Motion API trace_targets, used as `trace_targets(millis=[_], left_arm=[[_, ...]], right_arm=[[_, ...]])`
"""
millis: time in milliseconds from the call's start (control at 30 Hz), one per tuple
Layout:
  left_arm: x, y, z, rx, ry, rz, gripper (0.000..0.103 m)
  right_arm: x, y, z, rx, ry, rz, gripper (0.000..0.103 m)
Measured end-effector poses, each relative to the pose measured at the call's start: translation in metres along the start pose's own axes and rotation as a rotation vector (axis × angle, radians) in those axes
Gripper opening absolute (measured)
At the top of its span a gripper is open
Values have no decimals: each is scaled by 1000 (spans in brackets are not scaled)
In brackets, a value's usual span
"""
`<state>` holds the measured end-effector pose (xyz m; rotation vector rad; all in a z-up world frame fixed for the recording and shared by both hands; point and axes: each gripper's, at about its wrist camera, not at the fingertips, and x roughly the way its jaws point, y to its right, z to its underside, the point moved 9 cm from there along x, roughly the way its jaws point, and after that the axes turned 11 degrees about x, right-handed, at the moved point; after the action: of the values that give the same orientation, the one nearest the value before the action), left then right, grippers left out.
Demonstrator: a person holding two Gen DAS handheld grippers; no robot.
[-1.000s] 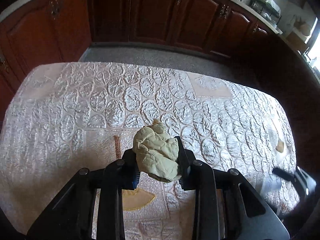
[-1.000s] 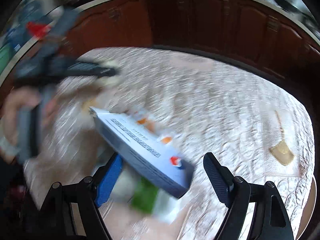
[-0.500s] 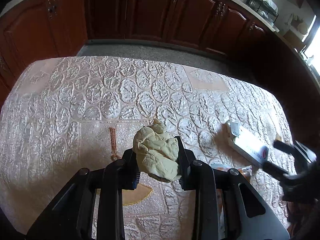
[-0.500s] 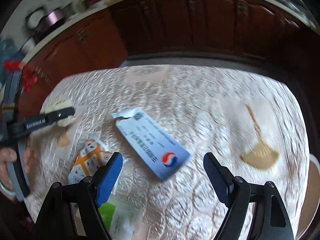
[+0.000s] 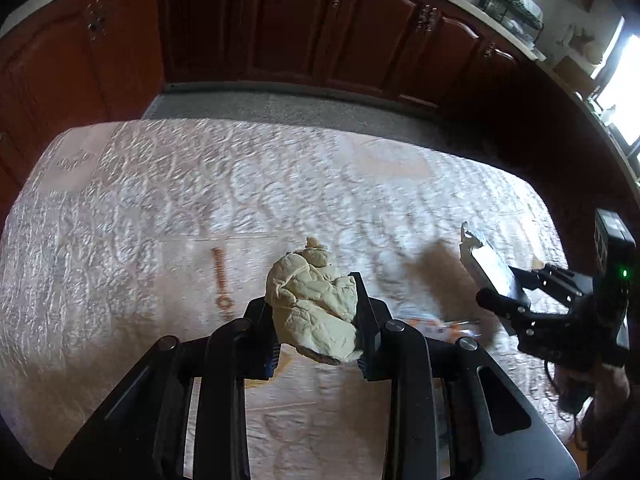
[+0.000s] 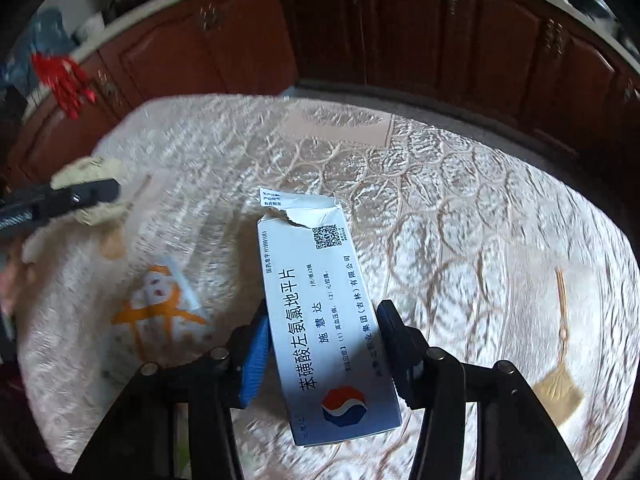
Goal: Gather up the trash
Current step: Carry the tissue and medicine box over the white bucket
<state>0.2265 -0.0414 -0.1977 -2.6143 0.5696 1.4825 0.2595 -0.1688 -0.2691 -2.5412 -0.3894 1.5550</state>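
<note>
- Left wrist view: the left gripper pinches a crumpled yellowish paper wad between its narrowly set jaws, above the embossed tablecloth.
- Right wrist view: the right gripper has its jaws closing on a torn white medicine box, both pads against its long sides.
- An orange-printed wrapper lies on the cloth left of the box.

Both wrist cameras looked steeply down, close over the cream embossed-cloth table, facing dark red wooden cabinets; both views shared them.
</note>
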Motion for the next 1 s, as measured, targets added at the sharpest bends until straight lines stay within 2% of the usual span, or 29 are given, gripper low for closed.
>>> trace_targets(millis=[267,567,1000], left_arm=[[-21,67,-14,107,58,43,27],[-32,160,-24,235,84,111,27],[-17,310,-36,442,72,212,27]], right_arm=[[-69,24,25,79,114,55,49],[-137,62,44,194,225,110,49],[-219,191,96,386,305,294,49]])
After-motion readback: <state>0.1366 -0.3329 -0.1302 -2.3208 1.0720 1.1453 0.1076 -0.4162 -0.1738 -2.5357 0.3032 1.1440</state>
